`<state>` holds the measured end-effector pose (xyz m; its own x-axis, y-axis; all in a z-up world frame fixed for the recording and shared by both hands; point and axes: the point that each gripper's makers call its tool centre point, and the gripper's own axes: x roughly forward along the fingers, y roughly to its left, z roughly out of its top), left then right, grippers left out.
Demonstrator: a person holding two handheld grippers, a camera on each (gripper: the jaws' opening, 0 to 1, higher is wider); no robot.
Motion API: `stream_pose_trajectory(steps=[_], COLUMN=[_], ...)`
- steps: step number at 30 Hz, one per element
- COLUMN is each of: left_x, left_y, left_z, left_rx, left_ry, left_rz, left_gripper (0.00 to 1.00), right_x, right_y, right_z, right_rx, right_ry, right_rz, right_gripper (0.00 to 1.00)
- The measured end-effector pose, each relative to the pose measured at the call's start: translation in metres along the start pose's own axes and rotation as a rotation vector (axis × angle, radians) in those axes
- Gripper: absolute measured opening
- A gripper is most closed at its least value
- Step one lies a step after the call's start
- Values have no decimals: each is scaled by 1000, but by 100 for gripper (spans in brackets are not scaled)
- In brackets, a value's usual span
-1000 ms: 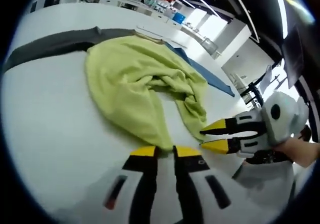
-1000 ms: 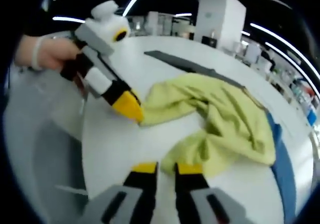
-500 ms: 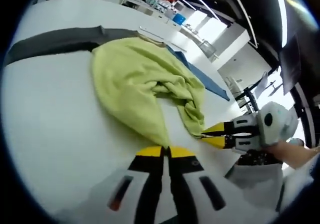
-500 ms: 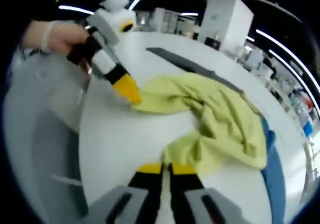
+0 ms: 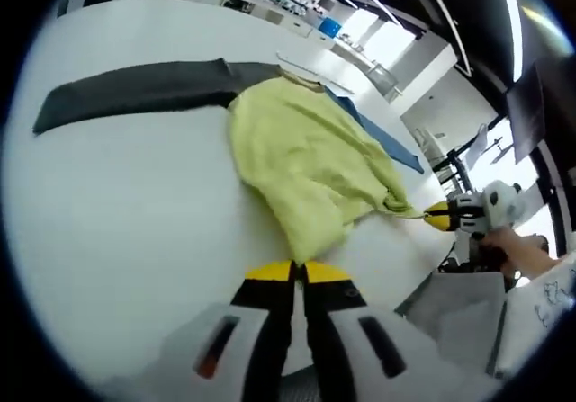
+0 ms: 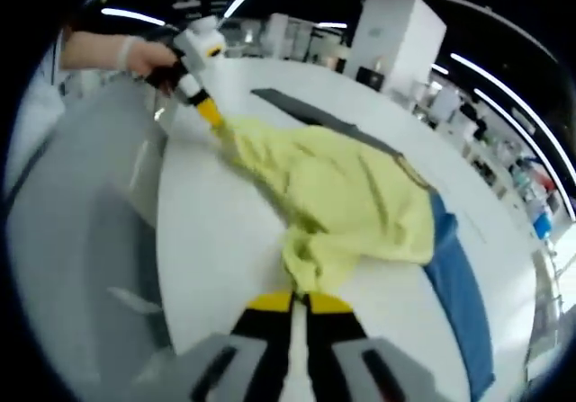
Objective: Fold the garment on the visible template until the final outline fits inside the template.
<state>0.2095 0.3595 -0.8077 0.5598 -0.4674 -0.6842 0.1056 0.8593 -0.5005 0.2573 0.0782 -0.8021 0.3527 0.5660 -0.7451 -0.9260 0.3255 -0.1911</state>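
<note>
The left gripper point(image 5: 298, 272), yellow-tipped with its jaws pressed together, pinches one edge of the crumpled yellow-green cloth garment point(image 5: 310, 159); in the right gripper view it pulls that corner near the table's edge. The right gripper point(image 6: 298, 301) is likewise clamped on the opposite corner. The garment lies stretched between them on the white round table point(image 5: 117, 204), partly covering a flat blue rectangular template point(image 6: 459, 285). A long dark grey strip point(image 5: 144, 87) lies on the table beyond the garment.
</note>
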Motion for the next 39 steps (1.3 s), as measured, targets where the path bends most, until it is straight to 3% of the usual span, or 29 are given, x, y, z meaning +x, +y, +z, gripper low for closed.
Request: stream_pose_trajectory(steps=[6, 17, 26, 30, 39], left_x=[-11, -15, -16, -13, -5], left_y=[18, 15, 10, 12, 20], left_z=[-5, -13, -18, -29, -43], left_rx=[-14, -67, -88, -87, -59], left_ry=[49, 163, 245, 289, 309], left_rz=[14, -19, -52, -35, 19], left_gripper=[0, 0, 0, 0, 0], right_x=[-20, -40, -44, -41, -35], right_y=[-3, 13, 17, 20, 29], right_z=[-18, -30, -41, -46, -59], right_rx=[30, 10, 9, 31, 43], right_ry=[14, 28, 38, 42, 65], right_rz=[-18, 5, 15, 21, 46], right_gripper=[0, 0, 0, 0, 0])
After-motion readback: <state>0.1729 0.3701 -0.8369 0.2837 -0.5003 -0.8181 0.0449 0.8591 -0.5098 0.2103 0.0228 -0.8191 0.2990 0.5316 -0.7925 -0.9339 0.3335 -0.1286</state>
